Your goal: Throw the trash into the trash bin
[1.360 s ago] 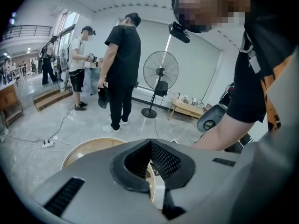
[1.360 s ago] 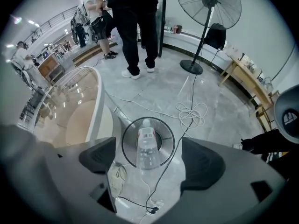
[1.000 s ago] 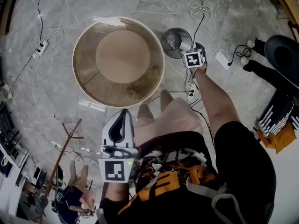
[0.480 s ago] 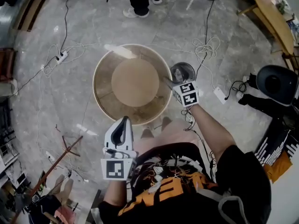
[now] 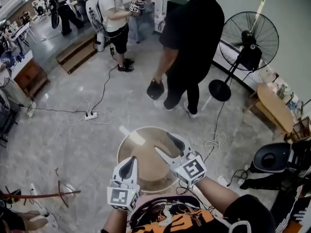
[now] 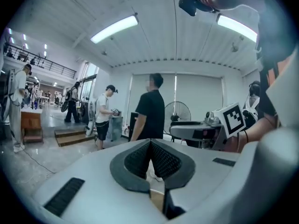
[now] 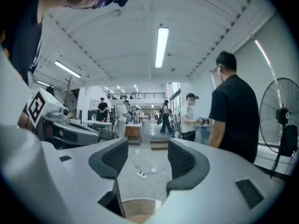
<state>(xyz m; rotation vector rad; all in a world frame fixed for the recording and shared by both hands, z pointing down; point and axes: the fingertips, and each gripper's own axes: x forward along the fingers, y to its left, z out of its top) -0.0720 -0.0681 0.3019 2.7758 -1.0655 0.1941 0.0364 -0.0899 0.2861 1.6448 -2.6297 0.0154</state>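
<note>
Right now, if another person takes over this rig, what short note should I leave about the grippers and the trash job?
Left gripper: jaws shut, empty.
Right gripper: jaws apart, just been closing, nothing between them.
Both point level, over the round table in the head view.
No trash and no trash bin in view, so I cannot tell whether the throw is done.
Left to do: find the bin, look for remaining trash.
</note>
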